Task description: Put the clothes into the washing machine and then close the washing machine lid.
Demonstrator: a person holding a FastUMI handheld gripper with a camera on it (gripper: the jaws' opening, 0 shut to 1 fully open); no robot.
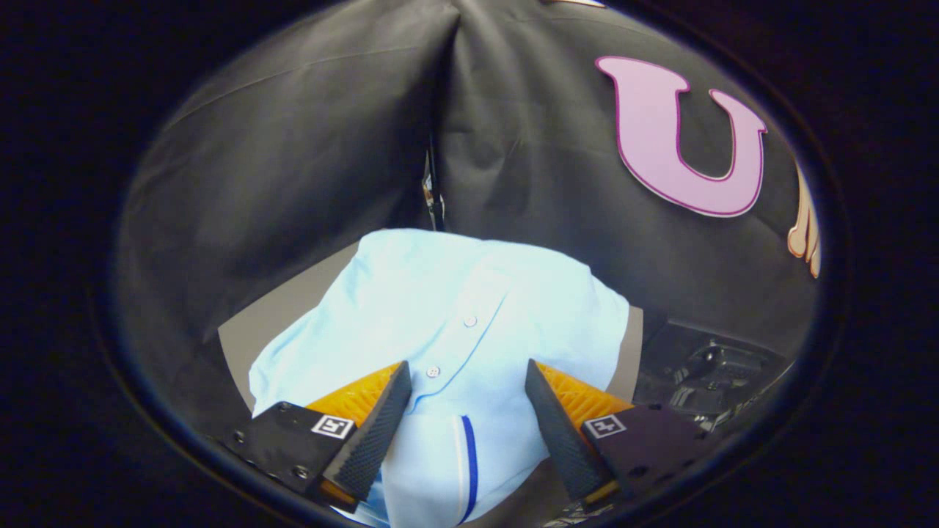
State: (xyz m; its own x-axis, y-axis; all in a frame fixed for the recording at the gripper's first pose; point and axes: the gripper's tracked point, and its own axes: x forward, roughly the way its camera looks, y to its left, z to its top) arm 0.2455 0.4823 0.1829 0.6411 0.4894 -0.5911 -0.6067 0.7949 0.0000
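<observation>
A light blue polo shirt [447, 315] with small buttons and a dark blue stripe at its collar lies spread on a grey table [293, 308]. My gripper [466, 374] hangs just above the shirt's collar end, open. The placket and collar show in the wide gap between the two fingers. Neither finger presses on the cloth as far as I can tell. The rest of the shirt stretches away beyond the fingertips toward the booth wall.
Black cloth walls meet in a corner [440, 147] right behind the table. To the right of the table, lower down, sits dark equipment [704, 374] with shiny parts. A strip of bare tabletop shows left of the shirt.
</observation>
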